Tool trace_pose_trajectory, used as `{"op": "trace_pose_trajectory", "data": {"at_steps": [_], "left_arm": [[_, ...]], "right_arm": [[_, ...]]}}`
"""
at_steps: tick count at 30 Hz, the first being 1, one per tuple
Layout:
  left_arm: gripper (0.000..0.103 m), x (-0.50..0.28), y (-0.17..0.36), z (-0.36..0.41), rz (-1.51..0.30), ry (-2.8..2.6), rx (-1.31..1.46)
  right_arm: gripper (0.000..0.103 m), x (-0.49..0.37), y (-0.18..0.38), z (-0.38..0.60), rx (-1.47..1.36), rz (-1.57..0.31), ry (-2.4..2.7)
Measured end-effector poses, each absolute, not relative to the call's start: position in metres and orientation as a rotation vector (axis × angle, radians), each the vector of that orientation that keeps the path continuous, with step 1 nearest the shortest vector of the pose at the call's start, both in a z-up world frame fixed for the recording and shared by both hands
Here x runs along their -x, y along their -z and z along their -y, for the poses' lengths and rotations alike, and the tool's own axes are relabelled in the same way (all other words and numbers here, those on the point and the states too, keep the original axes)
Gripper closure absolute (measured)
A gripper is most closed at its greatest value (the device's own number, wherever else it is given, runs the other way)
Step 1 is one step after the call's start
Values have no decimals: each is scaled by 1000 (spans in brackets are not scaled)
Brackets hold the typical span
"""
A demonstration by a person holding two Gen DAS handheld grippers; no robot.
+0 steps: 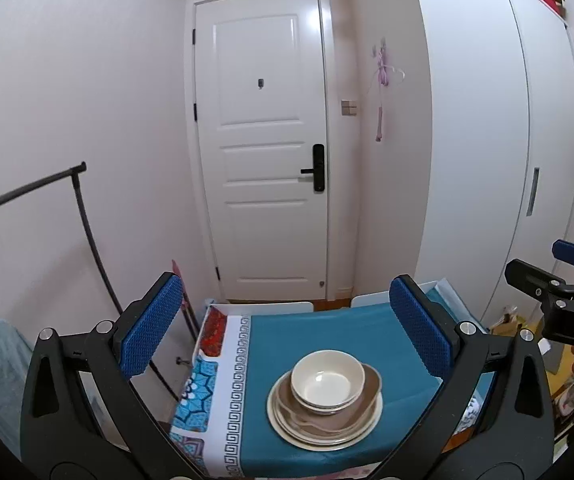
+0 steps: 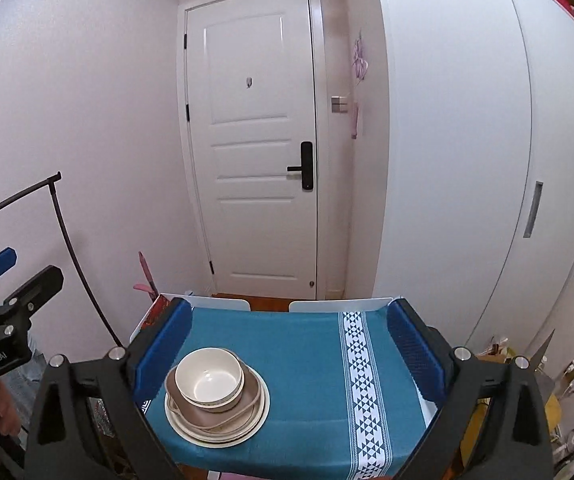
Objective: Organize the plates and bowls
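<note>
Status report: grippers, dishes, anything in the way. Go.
Left gripper open, empty. Right gripper open, empty. Bowl nested atop stacked plates on the blue tablecloth. Nothing blocking.

Left gripper (image 1: 287,330) fingers spread wide and empty, right gripper (image 2: 287,346) likewise, both angled slightly downward

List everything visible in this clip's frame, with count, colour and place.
Bowl: one, cream, top of the stack.
Dish: one, brown, under the bowl.
Plates: several, cream, stack's base; exact count unclear.
Tablecloth: one, teal with patterned bands, covering the table.
Door: one, white, behind the table.
Wardrobe: one, white, right of the door.
Garment rack: one, black, left.
Left gripper: blue pads, open, empty.
Right gripper: blue pads, open, empty.
</note>
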State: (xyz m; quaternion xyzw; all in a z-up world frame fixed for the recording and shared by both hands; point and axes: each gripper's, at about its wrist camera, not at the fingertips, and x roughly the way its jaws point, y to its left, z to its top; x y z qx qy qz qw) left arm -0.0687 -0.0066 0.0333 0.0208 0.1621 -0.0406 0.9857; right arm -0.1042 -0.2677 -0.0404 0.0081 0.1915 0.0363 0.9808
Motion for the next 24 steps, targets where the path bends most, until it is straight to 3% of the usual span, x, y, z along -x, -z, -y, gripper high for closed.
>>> {"op": "trace_pose_trajectory", "data": {"at_steps": [24], "left_arm": [[0,72,-32,5,-306,86,-67]], "right_arm": [[6,110,36,273,-33,-362,-21]]}}
